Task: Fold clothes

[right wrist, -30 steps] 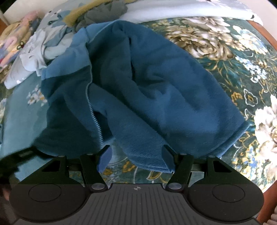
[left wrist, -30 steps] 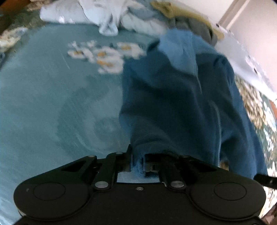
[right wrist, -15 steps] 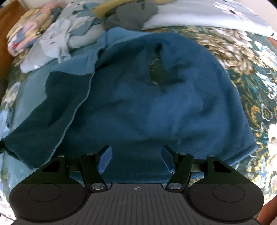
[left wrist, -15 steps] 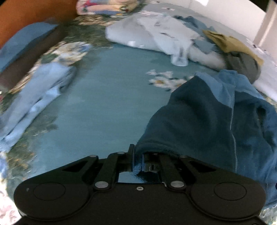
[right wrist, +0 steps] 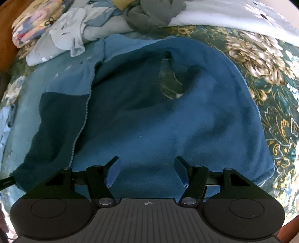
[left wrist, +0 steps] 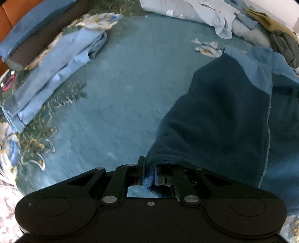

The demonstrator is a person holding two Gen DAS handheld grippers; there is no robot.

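Dragged leftward since before: fleece jacket [left wrist: 233,115], soft, limp, light. Left gripper [left wrist: 149,172] pinches its hem, jaws just easing; right gripper [right wrist: 147,171] hovers agape.

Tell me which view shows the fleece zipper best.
Right wrist view: the zipper runs nearly its full length down the blue fleece jacket, sharp and unobstructed. Left wrist view catches only a thin stretch at the frame's right side.

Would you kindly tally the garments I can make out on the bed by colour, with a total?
Dark blue fleece jacket, gripped by the left tongs: 1
Light blue folded garment: 1
Pale blue-grey crumpled garment: 1
Grey garment: 1
Olive garment: 1
Total: 5
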